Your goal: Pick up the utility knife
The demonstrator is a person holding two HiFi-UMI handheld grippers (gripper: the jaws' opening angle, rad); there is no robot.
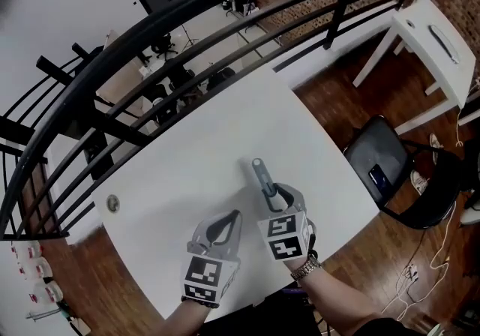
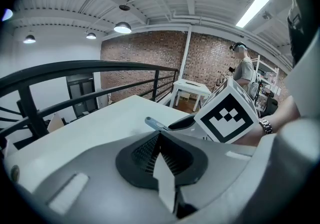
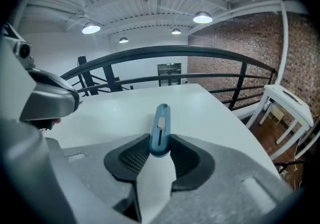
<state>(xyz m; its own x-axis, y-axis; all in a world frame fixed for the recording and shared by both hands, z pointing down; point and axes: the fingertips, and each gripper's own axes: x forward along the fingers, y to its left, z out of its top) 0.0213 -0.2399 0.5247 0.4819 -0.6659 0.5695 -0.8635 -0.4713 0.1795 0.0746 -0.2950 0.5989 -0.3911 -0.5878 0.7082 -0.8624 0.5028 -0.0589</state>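
We are in the lifting step of the pick-up. The right gripper has its 2 jaws clamped on the utility knife, pads pressing on the rear end of the blue-grey handle. The right gripper view shows the same thing: the knife is wedged between the 2 dark pads of that gripper, slider slot facing up. In the head view the knife sticks out of the jaws toward 11 o'clock, over the bare white table. From the left gripper view it looks clear of the tabletop, though we cannot say by how much.

The left gripper sits at 8 o'clock of the right one, just beside it but apart. Its jaws are together with nothing between them, as its own view confirms.

We judge the task nearly done: the grasp is made and only a clean raise is left. The next move calls for a steady clamp, since the hold is at 1 end and most of the handle overhangs, so the knife could pivot in the pads. We would raise it without tilting it and keep the nose pointing away at 11 o'clock. The left gripper should keep out of the way.
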